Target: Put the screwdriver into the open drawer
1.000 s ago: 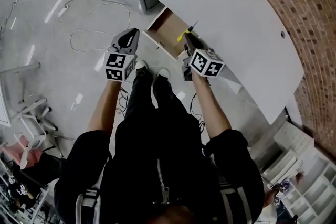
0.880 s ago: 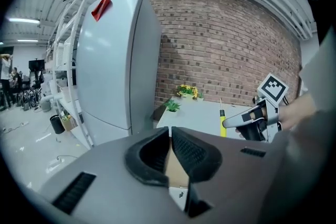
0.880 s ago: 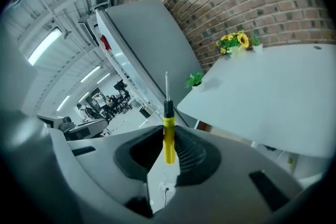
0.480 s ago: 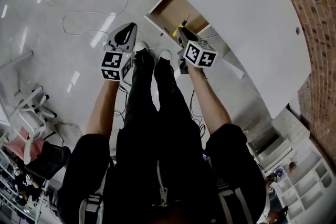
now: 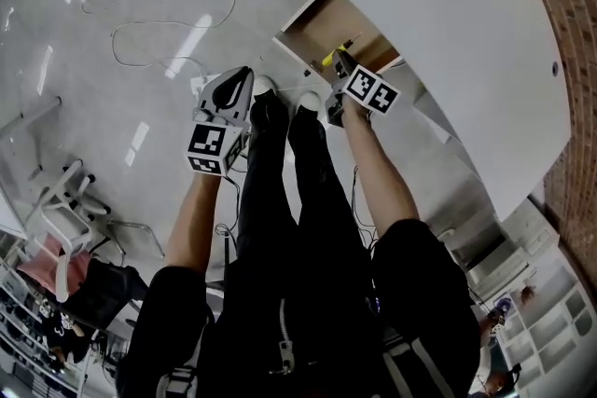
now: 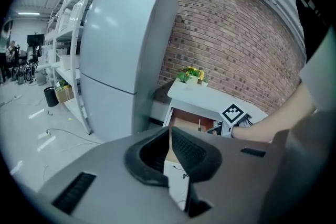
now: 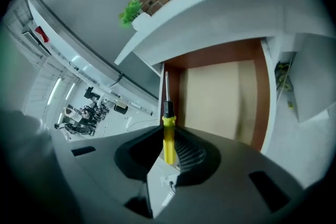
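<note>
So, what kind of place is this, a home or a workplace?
Probably a lab or workshop with a mock room corner. Loose cables lie on a glossy floor, tall metal racks line the hall, and a white desk stands against a brick wall.

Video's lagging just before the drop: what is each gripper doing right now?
Left gripper: closed, nothing between its jaws.
Right gripper: closed on the screwdriver, gripping its yellow handle.
</note>
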`<action>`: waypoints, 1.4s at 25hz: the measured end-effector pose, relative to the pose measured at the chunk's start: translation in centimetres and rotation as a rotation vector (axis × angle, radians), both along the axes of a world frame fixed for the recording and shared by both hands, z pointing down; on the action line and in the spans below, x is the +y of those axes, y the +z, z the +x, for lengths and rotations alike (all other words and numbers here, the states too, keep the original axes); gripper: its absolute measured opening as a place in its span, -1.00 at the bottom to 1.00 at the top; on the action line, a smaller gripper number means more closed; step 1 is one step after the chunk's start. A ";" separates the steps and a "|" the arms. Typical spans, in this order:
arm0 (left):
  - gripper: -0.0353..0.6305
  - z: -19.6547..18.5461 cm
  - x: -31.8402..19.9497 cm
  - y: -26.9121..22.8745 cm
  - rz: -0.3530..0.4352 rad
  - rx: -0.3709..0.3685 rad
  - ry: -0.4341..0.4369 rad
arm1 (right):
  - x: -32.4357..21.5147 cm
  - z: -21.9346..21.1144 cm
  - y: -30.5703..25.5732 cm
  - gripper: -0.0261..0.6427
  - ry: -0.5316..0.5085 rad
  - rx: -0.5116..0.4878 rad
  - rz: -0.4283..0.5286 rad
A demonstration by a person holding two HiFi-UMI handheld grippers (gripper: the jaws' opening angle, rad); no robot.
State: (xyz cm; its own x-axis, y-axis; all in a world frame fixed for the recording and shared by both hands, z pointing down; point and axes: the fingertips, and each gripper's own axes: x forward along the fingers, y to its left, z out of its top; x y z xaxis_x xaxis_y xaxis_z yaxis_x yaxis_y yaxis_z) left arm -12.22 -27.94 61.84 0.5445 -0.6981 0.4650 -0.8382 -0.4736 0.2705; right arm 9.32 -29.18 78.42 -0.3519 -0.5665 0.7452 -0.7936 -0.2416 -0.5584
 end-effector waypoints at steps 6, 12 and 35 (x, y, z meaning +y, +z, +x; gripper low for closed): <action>-0.79 -1.8 0.5 3.7 -0.065 0.021 -0.031 | -1.4 0.7 5.1 -0.70 0.059 0.001 -0.065; -0.79 -2.0 1.7 6.7 -0.122 0.025 0.004 | -1.9 1.2 9.5 -0.70 0.115 0.001 -0.131; -0.79 -3.6 4.3 12.8 -0.248 0.037 0.023 | -1.9 3.1 18.1 -0.69 0.189 0.031 -0.311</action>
State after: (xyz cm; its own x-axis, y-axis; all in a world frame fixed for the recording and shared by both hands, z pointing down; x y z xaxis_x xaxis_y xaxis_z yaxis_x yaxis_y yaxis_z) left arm -15.82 -23.59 74.66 0.5788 -0.5523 0.6000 -0.8153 -0.4075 0.4114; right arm 12.46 -31.09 96.51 -0.2372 -0.3641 0.9007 -0.7338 -0.5404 -0.4117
